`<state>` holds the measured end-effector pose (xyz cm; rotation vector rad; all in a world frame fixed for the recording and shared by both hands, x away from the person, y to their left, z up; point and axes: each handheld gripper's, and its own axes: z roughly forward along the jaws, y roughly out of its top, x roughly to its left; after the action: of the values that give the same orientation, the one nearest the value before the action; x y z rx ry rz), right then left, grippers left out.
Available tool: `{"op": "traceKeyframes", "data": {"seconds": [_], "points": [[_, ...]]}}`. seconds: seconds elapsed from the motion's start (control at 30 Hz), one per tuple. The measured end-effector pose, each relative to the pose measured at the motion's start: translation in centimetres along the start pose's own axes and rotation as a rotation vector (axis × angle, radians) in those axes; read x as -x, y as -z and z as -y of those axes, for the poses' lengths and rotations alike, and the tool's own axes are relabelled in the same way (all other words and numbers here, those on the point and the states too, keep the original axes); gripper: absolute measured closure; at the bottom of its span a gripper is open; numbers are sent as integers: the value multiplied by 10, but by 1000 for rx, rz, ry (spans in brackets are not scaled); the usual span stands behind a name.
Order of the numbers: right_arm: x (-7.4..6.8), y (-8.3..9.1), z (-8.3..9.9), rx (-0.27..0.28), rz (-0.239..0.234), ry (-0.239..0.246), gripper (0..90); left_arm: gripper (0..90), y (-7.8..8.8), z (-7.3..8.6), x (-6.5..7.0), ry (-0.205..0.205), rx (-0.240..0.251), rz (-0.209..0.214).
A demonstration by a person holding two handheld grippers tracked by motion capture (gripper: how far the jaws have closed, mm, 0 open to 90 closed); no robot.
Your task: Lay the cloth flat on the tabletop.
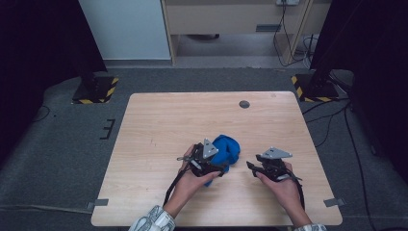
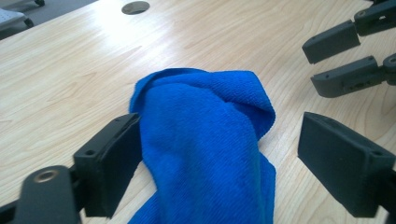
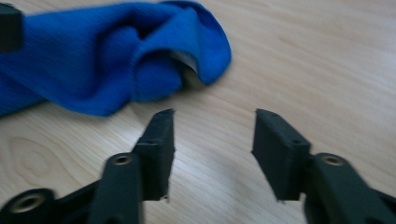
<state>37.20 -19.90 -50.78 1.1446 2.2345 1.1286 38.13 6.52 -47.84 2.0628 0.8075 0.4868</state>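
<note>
A crumpled blue cloth (image 1: 227,148) lies on the wooden table (image 1: 183,120), right of centre near the front. My left gripper (image 1: 217,162) is open with its jaws on either side of the cloth (image 2: 201,126). In the left gripper view (image 2: 219,140), one pad rests against the fabric and the other stands well clear of it. My right gripper (image 1: 250,166) hovers just right of the cloth, open, with only bare wood between its jaws (image 3: 212,128). The cloth (image 3: 102,60) lies ahead of it and to the left. The left gripper view also catches the right gripper's fingers (image 2: 343,77).
A round grey grommet (image 1: 244,104) sits in the table's far right part. Grey tape marks (image 1: 97,202) (image 1: 334,201) lie at the front corners. Stand bases with yellow-black stripes (image 1: 96,89) (image 1: 310,87) flank the far edge on the floor. Bare wood stretches to the left and behind the cloth.
</note>
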Motion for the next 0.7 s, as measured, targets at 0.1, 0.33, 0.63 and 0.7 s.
{"op": "traceKeyframes", "data": {"seconds": [0.1, 0.33, 0.63, 0.7], "points": [[-6, 1, -5, 32, -27, 22, 656, 152, 8, 5, -5, 20, 3, -18], [-21, -13, -14, 28, -87, 53, 659, 175, 31, 17, -16, 49, 13, -47], [-26, -37, -21, -16, -92, 78, 791, 193, 46, 35, -26, 69, 1, -60], [-24, -37, -20, -22, -93, 80, 853, 202, 48, 40, -28, 74, -6, -56]]}}
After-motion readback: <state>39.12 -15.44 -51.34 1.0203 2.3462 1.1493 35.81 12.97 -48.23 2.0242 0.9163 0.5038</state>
